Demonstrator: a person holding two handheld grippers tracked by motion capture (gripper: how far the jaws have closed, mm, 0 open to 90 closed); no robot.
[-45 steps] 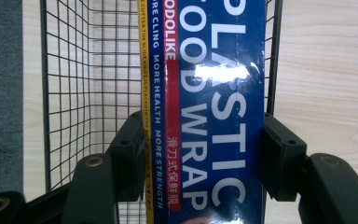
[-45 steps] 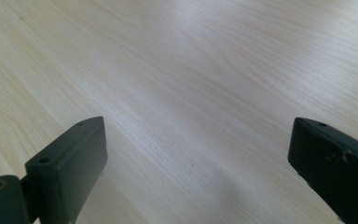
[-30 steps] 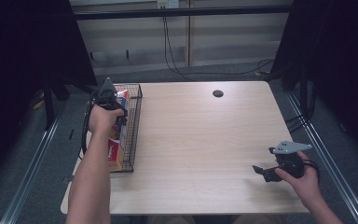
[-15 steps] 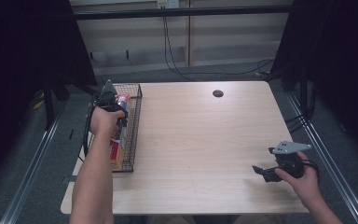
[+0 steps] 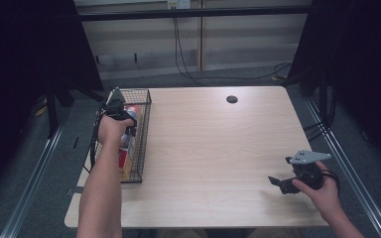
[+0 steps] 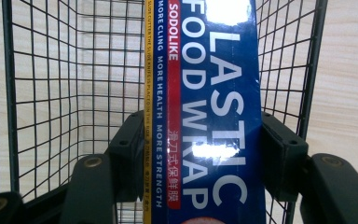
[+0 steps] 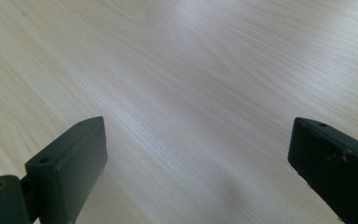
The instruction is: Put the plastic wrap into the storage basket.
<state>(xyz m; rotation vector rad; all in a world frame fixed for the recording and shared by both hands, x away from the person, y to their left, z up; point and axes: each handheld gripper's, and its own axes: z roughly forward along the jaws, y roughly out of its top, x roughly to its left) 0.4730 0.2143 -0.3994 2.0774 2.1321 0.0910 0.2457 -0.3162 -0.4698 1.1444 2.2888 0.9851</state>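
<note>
A long blue box (image 6: 214,107) printed "PLASTIC FOOD WRAP" lies in a black wire basket (image 6: 51,70). My left gripper (image 6: 205,140) is shut on it, one black pad against each long side. In the high view the left gripper (image 5: 121,116) points down into the basket (image 5: 144,134) at the table's left edge, where the box (image 5: 125,157) shows as red and orange under the hand. My right gripper (image 5: 278,184) rests low near the table's front right corner. Its jaws stand wide apart in the right gripper view (image 7: 196,154), with bare wood between them.
The light wooden table (image 5: 218,148) has a dark round cable hole (image 5: 231,99) near its far edge. Black cables (image 5: 188,74) trail on the floor behind the table. Metal rails (image 5: 342,158) run along both sides.
</note>
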